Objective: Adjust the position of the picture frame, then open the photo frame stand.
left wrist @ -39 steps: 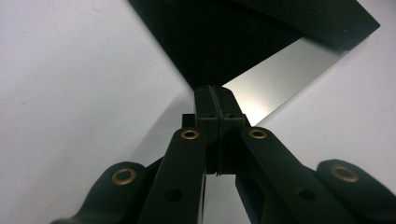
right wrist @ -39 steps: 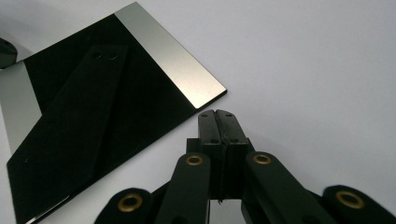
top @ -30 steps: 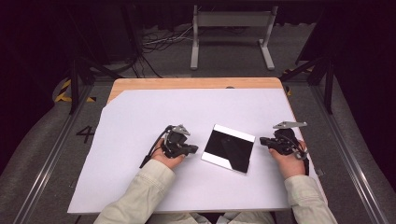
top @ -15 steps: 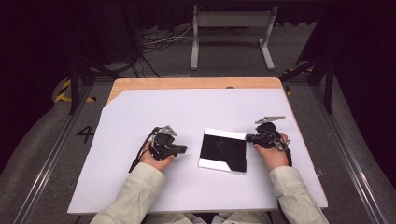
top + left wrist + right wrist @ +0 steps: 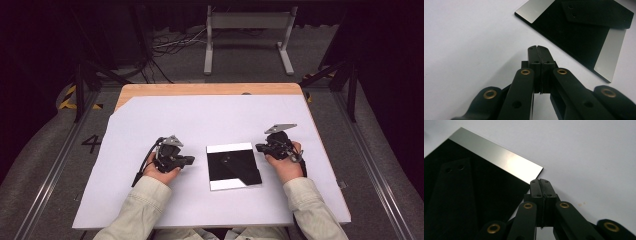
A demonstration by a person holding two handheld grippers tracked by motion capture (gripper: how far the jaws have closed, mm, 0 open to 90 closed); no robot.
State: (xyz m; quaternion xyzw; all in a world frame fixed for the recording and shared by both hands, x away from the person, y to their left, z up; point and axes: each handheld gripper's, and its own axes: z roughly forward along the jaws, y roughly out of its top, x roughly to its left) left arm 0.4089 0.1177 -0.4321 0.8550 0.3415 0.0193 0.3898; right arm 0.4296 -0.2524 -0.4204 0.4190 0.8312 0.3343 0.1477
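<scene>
Since a second ago we have brought both hands inward; the black plate [image 5: 233, 166] lies flat between our closed, empty left gripper [image 5: 190, 160] and right gripper [image 5: 259, 148], the right nearer.

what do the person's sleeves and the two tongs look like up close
Both sleeves are pale beige. Each of the tongs, left and right, has matte black linked arms with brass-ringed pivot holes and two flat black jaws. A grey three-cornered plate tops each, and a black cable trails from the left one.
</scene>
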